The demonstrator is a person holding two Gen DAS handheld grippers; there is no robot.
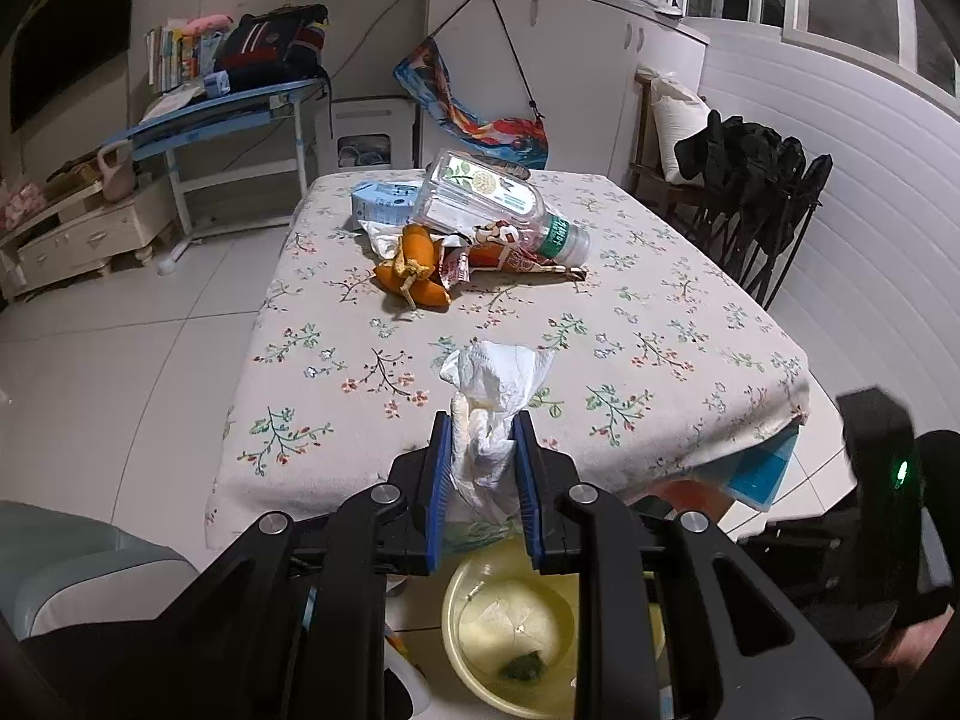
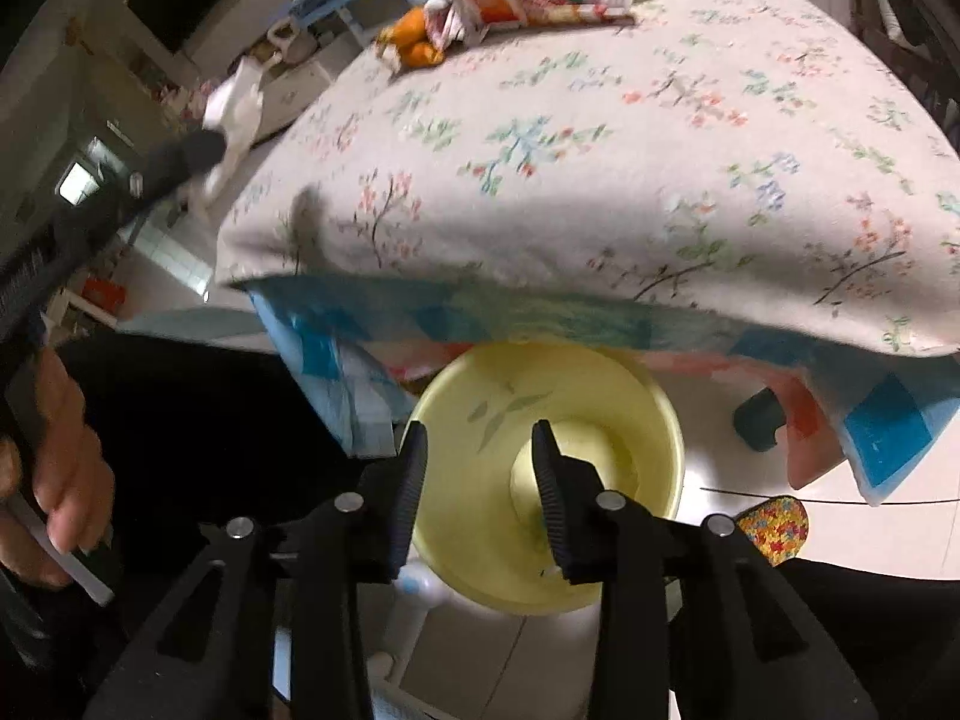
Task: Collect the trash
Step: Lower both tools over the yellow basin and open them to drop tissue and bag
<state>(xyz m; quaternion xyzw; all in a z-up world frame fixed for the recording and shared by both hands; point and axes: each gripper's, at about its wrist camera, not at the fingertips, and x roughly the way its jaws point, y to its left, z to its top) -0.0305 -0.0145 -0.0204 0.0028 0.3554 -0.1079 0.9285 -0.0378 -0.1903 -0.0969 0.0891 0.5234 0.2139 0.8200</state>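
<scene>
The left gripper [image 1: 483, 426] clenches a crumpled tissue [image 1: 492, 396] over the counter's [image 1: 600, 312] near edge; only the right view shows the right gripper [image 2: 480, 438] released (nothing between) above the yellow basin [image 2: 480, 570].

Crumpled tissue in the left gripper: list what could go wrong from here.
1. The left gripper pinches the tissue over the table edge, not over the yellow basin; released now, it could land on the cloth.
2. Loose folds hang below the pads and could tear or slip free.
3. The right gripper stands open over the basin, so the two could bump.
</scene>
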